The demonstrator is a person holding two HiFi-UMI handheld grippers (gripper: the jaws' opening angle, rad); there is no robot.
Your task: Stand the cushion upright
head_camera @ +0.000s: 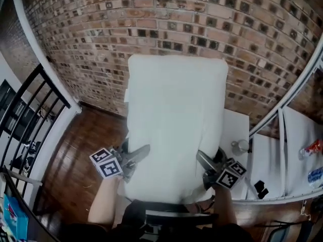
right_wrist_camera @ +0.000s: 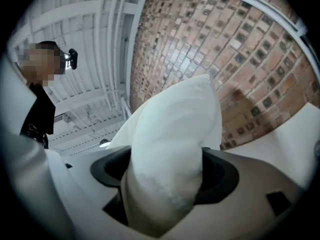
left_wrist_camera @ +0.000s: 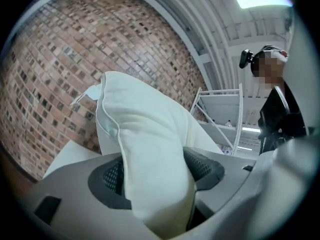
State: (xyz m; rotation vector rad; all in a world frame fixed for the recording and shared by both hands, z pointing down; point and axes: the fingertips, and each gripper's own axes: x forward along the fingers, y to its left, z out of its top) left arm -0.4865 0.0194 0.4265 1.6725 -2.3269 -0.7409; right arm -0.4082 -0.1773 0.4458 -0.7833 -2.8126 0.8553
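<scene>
A large white cushion (head_camera: 174,125) is lifted off the white table (head_camera: 237,127) and fills the middle of the head view, its far edge toward the brick wall. My left gripper (head_camera: 135,160) is shut on its near left corner, and the cushion (left_wrist_camera: 145,154) bulges between the two dark pads. My right gripper (head_camera: 208,166) is shut on the near right corner, where the cushion (right_wrist_camera: 167,159) is squeezed between that gripper's pads. Both grippers point roughly level.
A brick wall (head_camera: 166,19) stands right behind the table. A black railing (head_camera: 30,120) and wooden floor (head_camera: 86,145) lie to the left. A white shelf frame (head_camera: 282,130) with a small jar (head_camera: 241,146) and packets stands at the right.
</scene>
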